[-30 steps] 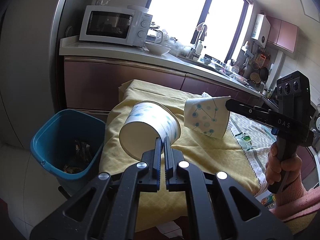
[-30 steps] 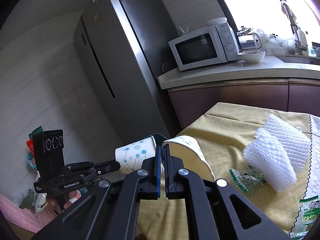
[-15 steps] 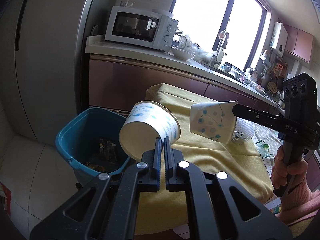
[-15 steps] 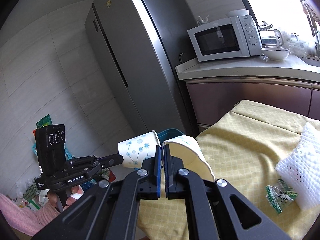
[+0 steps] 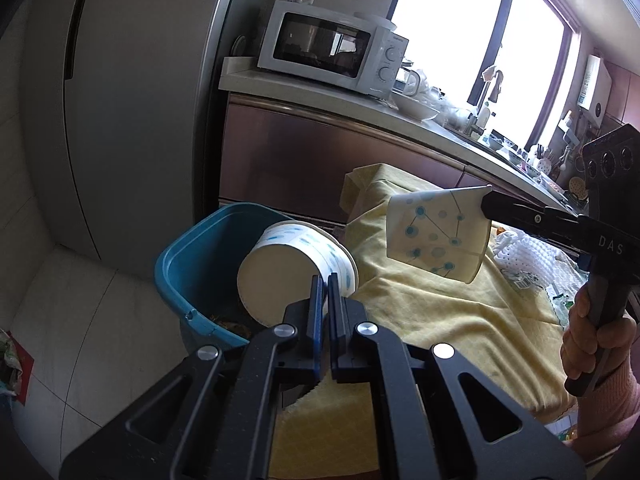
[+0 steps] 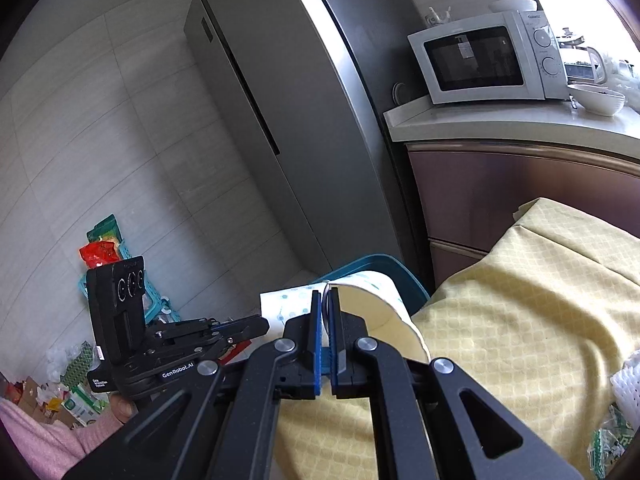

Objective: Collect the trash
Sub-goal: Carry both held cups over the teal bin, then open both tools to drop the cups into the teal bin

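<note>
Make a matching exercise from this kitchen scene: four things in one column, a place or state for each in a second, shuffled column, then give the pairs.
Things:
1. striped paper cup
2. dotted paper cup
3. microwave
4. blue bin

Places or states:
A. on the counter
B. on the floor beside the yellow-clothed table
C. pinched in the left gripper
D. pinched in the right gripper

Pairs: 1-C, 2-D, 3-A, 4-B
</note>
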`<state>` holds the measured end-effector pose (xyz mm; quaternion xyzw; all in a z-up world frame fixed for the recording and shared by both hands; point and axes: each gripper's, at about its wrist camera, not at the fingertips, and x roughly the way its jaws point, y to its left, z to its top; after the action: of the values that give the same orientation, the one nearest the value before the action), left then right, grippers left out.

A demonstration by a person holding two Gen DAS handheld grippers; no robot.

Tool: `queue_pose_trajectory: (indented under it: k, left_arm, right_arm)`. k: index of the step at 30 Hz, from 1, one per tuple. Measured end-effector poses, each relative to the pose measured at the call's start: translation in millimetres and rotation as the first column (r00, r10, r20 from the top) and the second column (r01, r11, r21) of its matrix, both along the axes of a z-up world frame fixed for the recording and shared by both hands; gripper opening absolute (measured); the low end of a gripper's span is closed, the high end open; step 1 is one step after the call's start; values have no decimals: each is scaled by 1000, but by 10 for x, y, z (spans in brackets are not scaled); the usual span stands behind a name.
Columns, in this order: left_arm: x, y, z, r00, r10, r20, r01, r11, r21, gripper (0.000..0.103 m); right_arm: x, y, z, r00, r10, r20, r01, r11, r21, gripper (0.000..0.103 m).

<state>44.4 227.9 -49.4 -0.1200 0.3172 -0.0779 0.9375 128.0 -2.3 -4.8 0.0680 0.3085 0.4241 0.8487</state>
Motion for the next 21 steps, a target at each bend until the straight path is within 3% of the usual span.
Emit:
queue_pose_trajectory:
  k: [12, 21]
  left_arm:
    - [275, 144, -182, 997, 53, -48, -52, 999, 16, 3]
    - [532, 184, -411, 990, 81, -114, -76, 996, 47, 3]
  right_arm:
    - [263, 479, -108, 998, 50, -45, -52, 997, -51, 2]
    - [554, 782, -373, 990, 55, -128, -68, 993, -98, 2]
